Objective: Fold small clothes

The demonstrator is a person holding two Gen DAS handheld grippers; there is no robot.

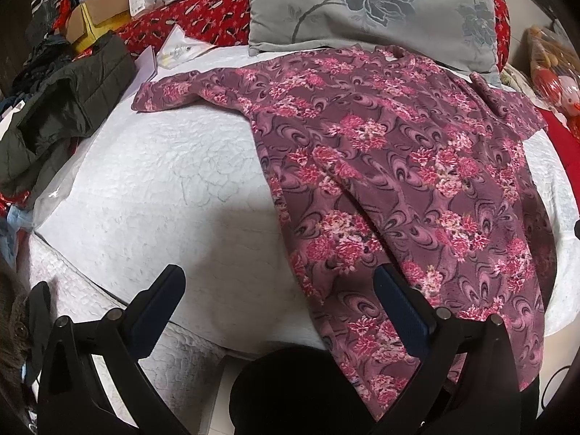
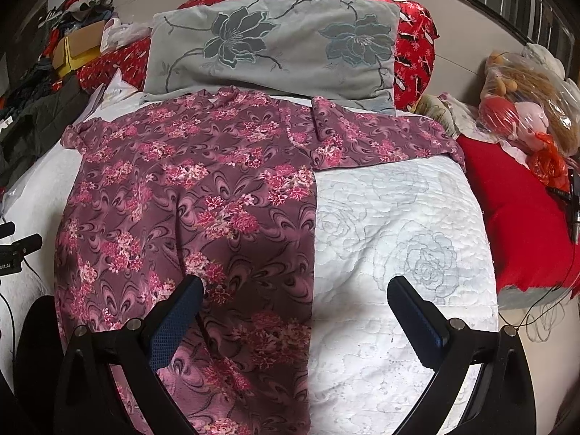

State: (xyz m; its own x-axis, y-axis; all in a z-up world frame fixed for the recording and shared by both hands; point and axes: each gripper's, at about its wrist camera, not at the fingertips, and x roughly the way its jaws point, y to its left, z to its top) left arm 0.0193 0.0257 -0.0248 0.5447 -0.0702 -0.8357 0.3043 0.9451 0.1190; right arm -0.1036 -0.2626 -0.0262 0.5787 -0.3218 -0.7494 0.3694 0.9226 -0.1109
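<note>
A purple top with pink flowers (image 1: 398,166) lies spread flat on the white quilted bed (image 1: 163,181), collar toward the pillow, both sleeves out, hem hanging over the near edge. It also shows in the right wrist view (image 2: 188,195). My left gripper (image 1: 279,279) is open and empty, hovering over the near bed edge at the top's left side. My right gripper (image 2: 295,288) is open and empty, over the top's right edge, holding nothing. The right sleeve (image 2: 377,137) lies with its cuff folded back.
A grey flowered pillow (image 2: 275,43) lies at the head of the white quilt (image 2: 398,217). A dark green padded jacket (image 1: 58,108) and clutter with a cardboard box (image 1: 98,14) lie left. A red cushion (image 2: 514,217) and bagged toys (image 2: 525,101) lie right.
</note>
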